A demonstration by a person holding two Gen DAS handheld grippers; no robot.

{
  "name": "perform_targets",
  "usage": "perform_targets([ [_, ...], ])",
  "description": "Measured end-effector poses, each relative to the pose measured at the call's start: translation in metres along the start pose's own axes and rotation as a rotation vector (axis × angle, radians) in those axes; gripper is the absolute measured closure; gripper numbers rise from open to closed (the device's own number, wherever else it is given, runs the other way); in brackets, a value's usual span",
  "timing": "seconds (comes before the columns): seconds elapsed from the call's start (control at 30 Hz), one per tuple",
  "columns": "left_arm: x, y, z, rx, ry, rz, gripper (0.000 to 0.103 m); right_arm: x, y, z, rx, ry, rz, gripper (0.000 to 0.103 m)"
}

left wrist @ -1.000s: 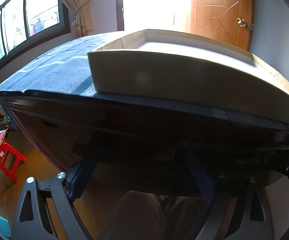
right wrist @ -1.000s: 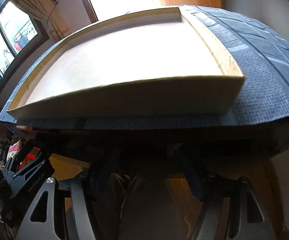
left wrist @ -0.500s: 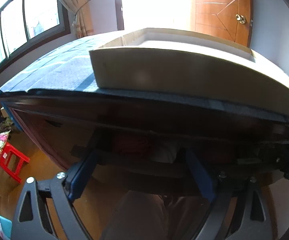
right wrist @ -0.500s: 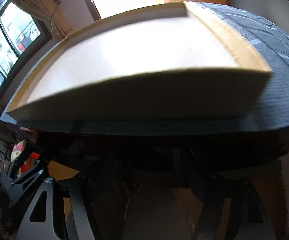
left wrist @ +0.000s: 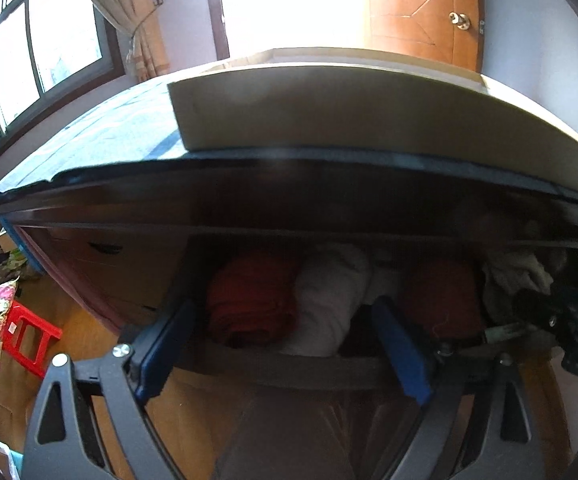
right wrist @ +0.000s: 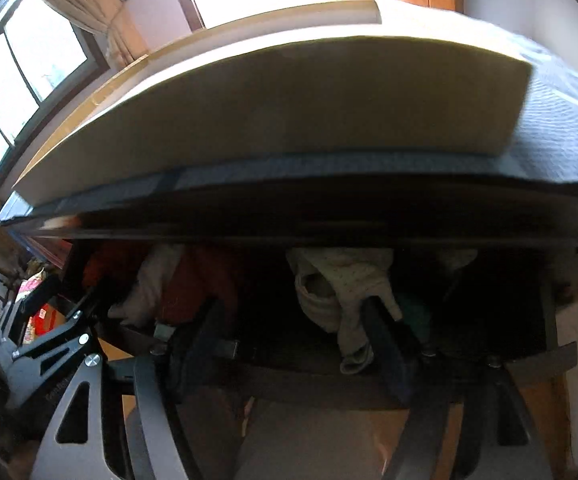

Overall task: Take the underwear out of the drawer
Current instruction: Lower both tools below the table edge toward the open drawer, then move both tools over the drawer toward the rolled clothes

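Dark wooden desk [left wrist: 249,200] under a blue-grey mat [left wrist: 101,140]; on the mat, a shallow cardboard tray [left wrist: 349,116] toward the right. Below the desk's near edge, drawer [left wrist: 289,368] pulled open and packed with rolled underwear: red roll [left wrist: 253,300] at left, white roll [left wrist: 329,300] just beside it, another red roll [left wrist: 441,300] further right. Cream dotted underwear [right wrist: 345,280] in the drawer's middle in the right wrist view, one end draped over the near edge, against the right finger. Left gripper [left wrist: 285,344] spread wide at the drawer front, holding nothing. Right gripper [right wrist: 293,332] also apart, jaws just opening further, pads not pressing the cream piece.
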State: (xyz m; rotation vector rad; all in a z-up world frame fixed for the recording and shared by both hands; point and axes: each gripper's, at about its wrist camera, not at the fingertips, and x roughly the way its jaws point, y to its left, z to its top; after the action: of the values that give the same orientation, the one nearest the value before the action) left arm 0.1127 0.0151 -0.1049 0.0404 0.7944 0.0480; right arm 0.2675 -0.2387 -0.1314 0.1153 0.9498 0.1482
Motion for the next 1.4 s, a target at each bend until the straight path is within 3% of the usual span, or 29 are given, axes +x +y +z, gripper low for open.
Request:
perform_targets([
  [0.27, -0.002, 0.002, 0.000, 0.004, 0.010, -0.014, 0.011, -0.008, -0.001, -0.014, -0.015, -0.055, 0.008, 0.028],
  [0.93, -0.008, 0.009, -0.002, 0.030, 0.055, -0.086, 0.011, -0.008, -0.005, -0.015, -0.035, -0.014, 0.045, 0.023],
  [1.4, -0.006, 0.012, 0.007, 0.049, 0.103, -0.138, 0.011, -0.019, -0.013, -0.038, -0.035, 0.023, 0.078, 0.021],
])
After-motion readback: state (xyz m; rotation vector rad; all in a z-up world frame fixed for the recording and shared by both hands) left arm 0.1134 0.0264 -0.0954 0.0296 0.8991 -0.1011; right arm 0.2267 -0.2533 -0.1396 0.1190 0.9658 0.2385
